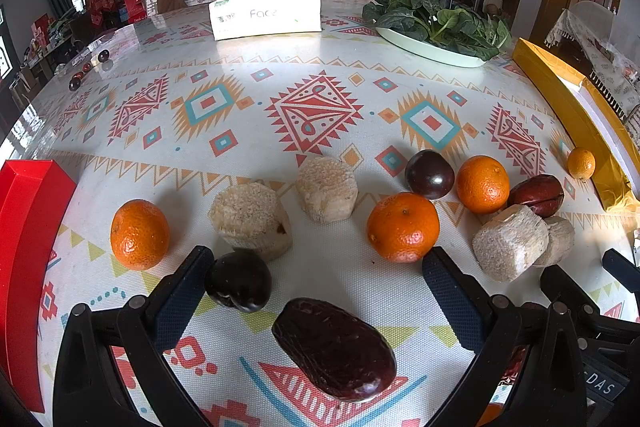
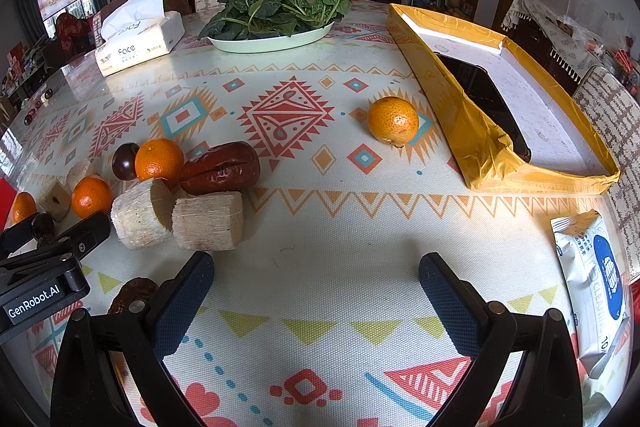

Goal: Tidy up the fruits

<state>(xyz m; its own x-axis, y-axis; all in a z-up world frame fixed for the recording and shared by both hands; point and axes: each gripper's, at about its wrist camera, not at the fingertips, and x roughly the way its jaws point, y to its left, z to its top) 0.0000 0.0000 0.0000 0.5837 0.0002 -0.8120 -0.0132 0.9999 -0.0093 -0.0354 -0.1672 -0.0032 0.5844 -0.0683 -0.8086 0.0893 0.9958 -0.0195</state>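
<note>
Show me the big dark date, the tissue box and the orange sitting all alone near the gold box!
big dark date [image 1: 334,349], left wrist view, middle of its wrinkled skin.
tissue box [image 1: 264,13], left wrist view, front face.
lone orange [image 2: 393,121], right wrist view, middle of its peel.

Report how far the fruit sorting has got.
Done: nothing visibly; the gold box holds only a black phone-like slab. In hand: nothing; left gripper open around a date, right gripper open. Left: tangerines, dates, cane pieces on the table.
</note>
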